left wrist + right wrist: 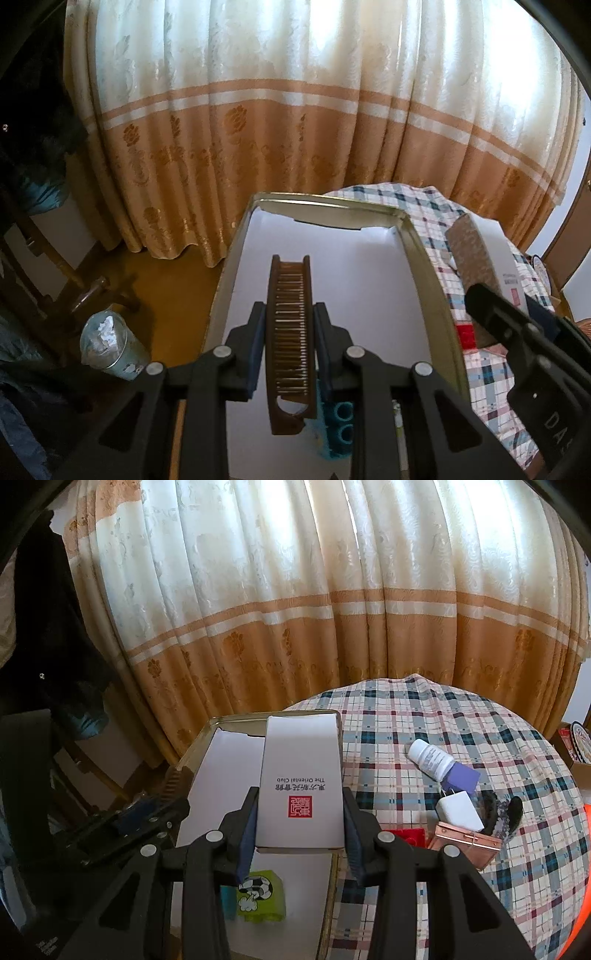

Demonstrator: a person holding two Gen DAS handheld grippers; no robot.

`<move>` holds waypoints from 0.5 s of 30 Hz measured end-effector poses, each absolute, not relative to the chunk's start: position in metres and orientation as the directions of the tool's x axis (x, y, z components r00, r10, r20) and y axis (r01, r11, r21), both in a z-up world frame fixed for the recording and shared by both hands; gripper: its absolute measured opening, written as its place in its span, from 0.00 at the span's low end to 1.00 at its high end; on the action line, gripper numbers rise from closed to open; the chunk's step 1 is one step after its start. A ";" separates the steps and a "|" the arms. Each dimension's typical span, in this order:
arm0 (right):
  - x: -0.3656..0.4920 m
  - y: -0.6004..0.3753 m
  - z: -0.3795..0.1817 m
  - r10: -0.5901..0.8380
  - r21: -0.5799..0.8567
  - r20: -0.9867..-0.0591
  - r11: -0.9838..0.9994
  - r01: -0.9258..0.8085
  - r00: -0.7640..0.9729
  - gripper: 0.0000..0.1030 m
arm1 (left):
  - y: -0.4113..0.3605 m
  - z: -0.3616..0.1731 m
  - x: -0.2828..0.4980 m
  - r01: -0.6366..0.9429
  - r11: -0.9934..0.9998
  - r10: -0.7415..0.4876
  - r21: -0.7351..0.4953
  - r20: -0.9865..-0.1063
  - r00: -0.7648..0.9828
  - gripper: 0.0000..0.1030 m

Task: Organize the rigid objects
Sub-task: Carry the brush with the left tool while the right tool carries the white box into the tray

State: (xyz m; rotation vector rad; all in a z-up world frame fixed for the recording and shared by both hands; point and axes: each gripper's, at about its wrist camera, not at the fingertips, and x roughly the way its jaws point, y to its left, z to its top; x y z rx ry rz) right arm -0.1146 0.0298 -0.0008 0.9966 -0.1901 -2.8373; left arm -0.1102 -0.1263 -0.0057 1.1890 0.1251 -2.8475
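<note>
My left gripper (290, 314) is shut on a brown comb (291, 339) and holds it lengthwise above the white-lined tin tray (430, 266). A blue brick (340, 424) lies in the tray below the comb. My right gripper (299, 801) is shut on a white box (301, 782) with a red seal, held over the tray's right rim (334, 882). A green brick (262, 895) lies in the tray under it. The right gripper (476, 295) with the box (484, 254) shows at the right of the left wrist view.
On the checked tablecloth (443, 720) right of the tray lie a white bottle (430, 757), a purple block (461, 777), a white charger (460, 810), a copper case (467, 843) and a dark hair clip (506, 814). A curtain (295, 110) hangs behind. A bin (110, 343) stands on the floor at left.
</note>
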 end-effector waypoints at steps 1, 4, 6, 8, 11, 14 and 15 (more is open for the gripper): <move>-0.116 0.029 -0.002 -0.162 0.158 -0.616 -0.984 0.080 -0.771 0.43 | -0.127 -0.007 -0.111 0.083 -0.995 -0.023 -0.049 -0.715 -0.699 0.23; -0.123 0.025 -0.006 -0.157 0.150 -0.629 -0.985 0.080 -0.761 0.43 | -0.129 -0.009 -0.115 0.088 -0.995 -0.035 -0.035 -0.724 -0.689 0.23; -0.127 0.024 -0.008 -0.160 0.152 -0.635 -0.985 0.081 -0.756 0.43 | -0.129 -0.010 -0.118 0.092 -0.995 -0.045 -0.025 -0.730 -0.682 0.23; -0.130 0.022 -0.011 -0.158 0.145 -0.640 -0.986 0.084 -0.752 0.43 | -0.130 -0.011 -0.120 0.093 -0.996 -0.049 -0.019 -0.734 -0.678 0.23; -0.135 0.020 -0.017 -0.153 0.137 -0.654 -0.987 0.082 -0.741 0.43 | -0.130 -0.013 -0.123 0.096 -0.995 -0.065 0.000 -0.740 -0.669 0.23; -0.140 0.020 -0.023 -0.155 0.141 -0.671 -0.987 0.080 -0.726 0.43 | -0.130 -0.017 -0.126 0.097 -0.995 -0.073 0.012 -0.753 -0.654 0.23; -0.140 0.020 -0.025 -0.155 0.141 -0.673 -0.987 0.080 -0.723 0.43 | -0.130 -0.018 -0.126 0.097 -0.995 -0.075 0.015 -0.756 -0.650 0.23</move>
